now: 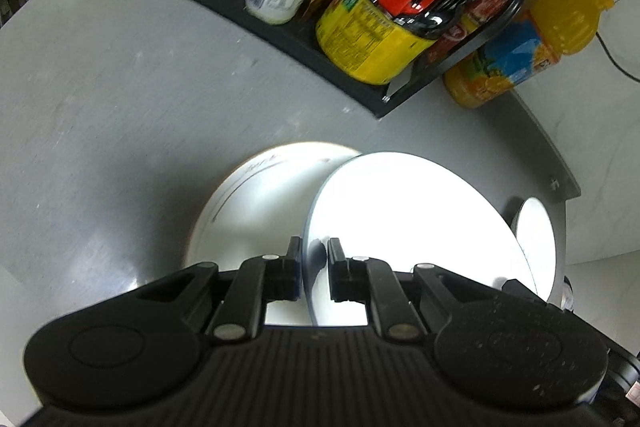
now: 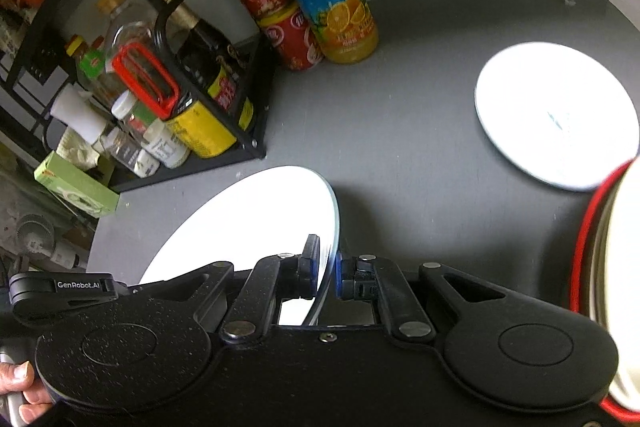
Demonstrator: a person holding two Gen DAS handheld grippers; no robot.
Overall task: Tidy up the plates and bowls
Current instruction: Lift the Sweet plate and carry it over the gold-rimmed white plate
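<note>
Black linkage and knuckles of the left gripper (image 1: 314,263) fill the bottom of its wrist view, and its two pads are clamped on the near rim of a white plate (image 1: 400,223), which tilts up and away over the grey table (image 1: 100,107). From the other side, the right gripper (image 2: 328,269) pinches the opposite rim of the same plate, seen there edge-on and tipped toward the rack, so both hands carry one plate between them, clear of the table.

Beneath the carried plate in the left view lies a second plate with a thin dark ring (image 1: 248,195), flat on the table; judging by the task, this looks like the place to stack. A third white plate (image 2: 556,119) sits well apart toward the table's far right, and a red-rimmed bowl (image 2: 592,267) crowds the right edge of the right view.

The risks are mostly about the grip. Each pair of pads holds only a narrow strip of glazed rim, so if the hands drift apart or twist unevenly the plate could slip out and crack on the one below. Lowering it while tilted would land an edge first and may chip it. The black spice rack (image 2: 248,143) with its bottles, and the orange juice bottle (image 2: 332,7), stand close enough that a wide swing could knock them.
</note>
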